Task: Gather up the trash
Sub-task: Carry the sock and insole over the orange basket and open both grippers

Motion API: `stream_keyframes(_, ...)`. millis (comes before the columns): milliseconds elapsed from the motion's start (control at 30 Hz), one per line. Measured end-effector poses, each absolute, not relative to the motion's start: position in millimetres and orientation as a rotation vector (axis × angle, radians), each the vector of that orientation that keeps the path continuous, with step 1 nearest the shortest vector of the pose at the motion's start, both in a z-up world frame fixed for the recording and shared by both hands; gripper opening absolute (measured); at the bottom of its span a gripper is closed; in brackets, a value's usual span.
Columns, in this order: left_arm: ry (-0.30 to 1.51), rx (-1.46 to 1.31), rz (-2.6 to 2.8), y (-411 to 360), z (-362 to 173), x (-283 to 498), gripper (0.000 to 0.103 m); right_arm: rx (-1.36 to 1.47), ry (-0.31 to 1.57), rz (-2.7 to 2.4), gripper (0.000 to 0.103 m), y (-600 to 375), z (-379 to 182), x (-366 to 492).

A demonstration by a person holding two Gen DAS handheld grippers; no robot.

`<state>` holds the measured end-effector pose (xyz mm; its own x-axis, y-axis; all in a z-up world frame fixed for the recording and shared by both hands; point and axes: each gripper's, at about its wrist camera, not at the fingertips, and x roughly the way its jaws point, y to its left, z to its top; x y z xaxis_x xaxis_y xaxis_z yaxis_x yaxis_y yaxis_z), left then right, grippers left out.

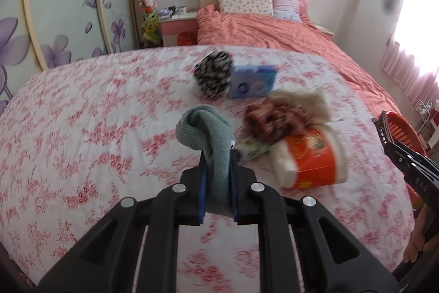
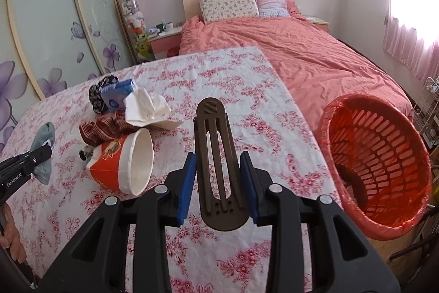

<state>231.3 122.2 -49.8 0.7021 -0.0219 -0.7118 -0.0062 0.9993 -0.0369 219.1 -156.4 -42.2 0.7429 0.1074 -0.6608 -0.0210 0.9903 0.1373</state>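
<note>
My left gripper [image 1: 218, 155] is shut on a grey-green sock [image 1: 208, 139] and holds it above the floral sheet; the sock also shows in the right wrist view [image 2: 44, 147]. My right gripper [image 2: 218, 161] is shut on a dark brown slotted shoe insole [image 2: 218, 164] and holds it above the bed, left of the red basket [image 2: 378, 169]. A pile lies on the sheet: an orange and white paper cup [image 2: 123, 164] on its side, crumpled white tissue [image 2: 145, 109], a brown patterned cloth [image 2: 107, 128], a blue box [image 2: 118, 94] and a black-and-white scrunchie [image 2: 97, 95].
The red basket lined with a red bag is tilted at the bed's right edge, with something dark inside. A salmon duvet [image 2: 301, 56] and pillows cover the far bed. A nightstand [image 2: 164, 43] and sliding wardrobe doors [image 2: 49, 32] stand at left.
</note>
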Motion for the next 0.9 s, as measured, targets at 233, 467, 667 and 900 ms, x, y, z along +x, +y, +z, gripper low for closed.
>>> stream_keyframes(233, 0.744, -0.025, -0.087, 82.0, -24.4, 228.3, 0.015, 0.134, 0.657, 0.053, 0.034, -173.5, -20.8, 203.3)
stream_keyframes(467, 0.716, -0.016, -0.204, 36.2, -8.4, 228.7, 0.015, 0.152, 0.596, 0.011, 0.034, -196.2, -5.5, 188.5)
stream_keyframes(667, 0.693, -0.018, -0.331, -13.4, 2.9, 229.3, 0.015, 0.192, 0.549, -0.043, 0.034, -230.4, 5.0, 178.0)
stream_keyframes(900, 0.661, -0.004, -0.528, -89.9, 11.2, 232.2, 0.015, 0.245, 0.506, -0.131, 0.034, -282.4, 9.1, 168.8)
